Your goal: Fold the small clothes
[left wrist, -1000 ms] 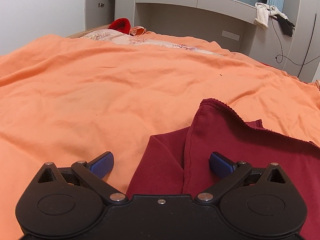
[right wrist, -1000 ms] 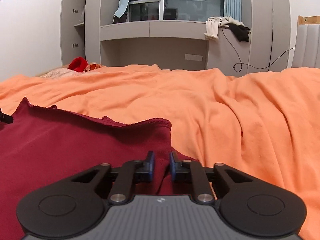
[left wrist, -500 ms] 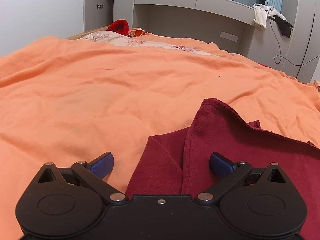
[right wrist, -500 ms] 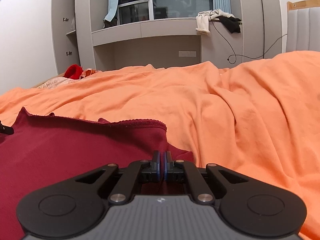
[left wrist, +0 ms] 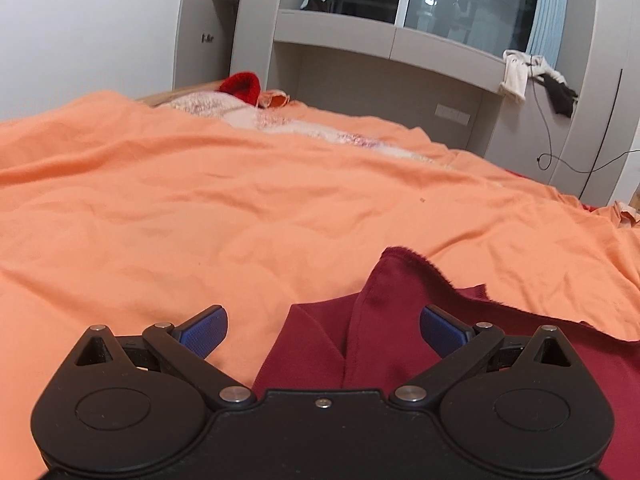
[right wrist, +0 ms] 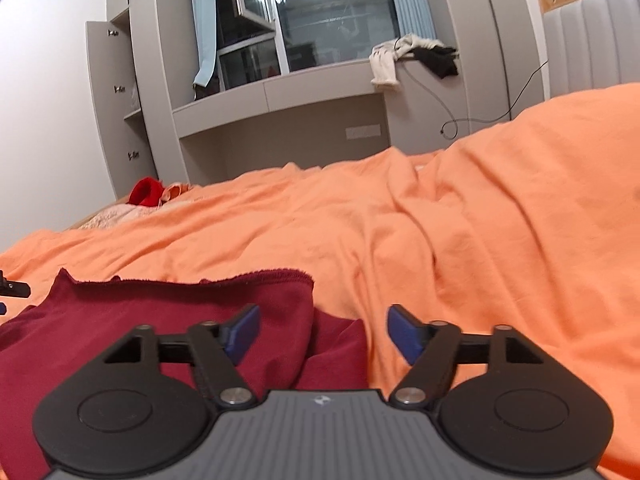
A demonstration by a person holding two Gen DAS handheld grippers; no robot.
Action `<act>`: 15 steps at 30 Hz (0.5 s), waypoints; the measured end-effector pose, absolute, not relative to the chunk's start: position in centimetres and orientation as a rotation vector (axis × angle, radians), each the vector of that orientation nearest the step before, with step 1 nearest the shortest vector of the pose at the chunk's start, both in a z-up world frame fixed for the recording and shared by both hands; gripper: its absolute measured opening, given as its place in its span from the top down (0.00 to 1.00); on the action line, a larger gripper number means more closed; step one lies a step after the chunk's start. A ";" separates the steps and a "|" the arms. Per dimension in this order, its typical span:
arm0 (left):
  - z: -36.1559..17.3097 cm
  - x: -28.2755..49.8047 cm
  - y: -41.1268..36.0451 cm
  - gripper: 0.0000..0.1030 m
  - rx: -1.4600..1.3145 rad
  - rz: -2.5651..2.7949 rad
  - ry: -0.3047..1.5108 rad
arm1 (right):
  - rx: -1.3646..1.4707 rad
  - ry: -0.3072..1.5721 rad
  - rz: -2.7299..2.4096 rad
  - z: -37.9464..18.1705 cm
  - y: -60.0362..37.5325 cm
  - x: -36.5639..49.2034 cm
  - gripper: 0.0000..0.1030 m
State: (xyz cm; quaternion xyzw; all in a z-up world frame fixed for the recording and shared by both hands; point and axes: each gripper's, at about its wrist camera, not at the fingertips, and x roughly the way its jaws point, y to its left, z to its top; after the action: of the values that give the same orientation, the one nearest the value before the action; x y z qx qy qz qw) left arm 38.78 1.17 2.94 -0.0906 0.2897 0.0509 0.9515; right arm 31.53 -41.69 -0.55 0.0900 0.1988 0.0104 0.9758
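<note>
The left tongs are spread wide, blue pads apart, with a raised fold of the dark red garment lying between them at lower centre, gripped by neither pad. The right tongs are also spread, straddling the garment's right edge at lower centre of that view. The garment lies flat on the orange bedsheet, which fills mid-frame. A red knitted item sits at upper left, before grey cabinets.
</note>
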 end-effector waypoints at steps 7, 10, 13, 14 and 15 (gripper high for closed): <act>4.8 35.0 0.5 0.01 -0.168 0.061 0.527 | 0.169 0.317 -0.010 1.0 -40.9 28.7 0.00; 4.7 33.1 1.1 0.01 -0.211 0.045 0.536 | 0.135 0.294 -0.020 1.3 -39.9 27.6 0.00; 4.3 30.7 1.7 0.01 -0.243 0.034 0.541 | 0.081 0.270 -0.027 1.5 -38.4 26.5 0.00; 4.1 29.8 1.9 0.01 -0.252 0.028 0.544 | 0.062 0.262 -0.022 1.6 -37.7 26.1 0.00; 3.8 29.0 2.0 0.01 -0.260 0.024 0.546 | 0.046 0.253 -0.012 1.7 -37.1 25.7 0.00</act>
State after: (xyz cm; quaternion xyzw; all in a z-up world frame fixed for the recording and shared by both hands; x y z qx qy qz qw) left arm 28.95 2.05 3.80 -0.1278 0.2688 0.0120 0.9546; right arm 25.74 -37.07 1.70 0.0232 0.1259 -0.0062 0.9918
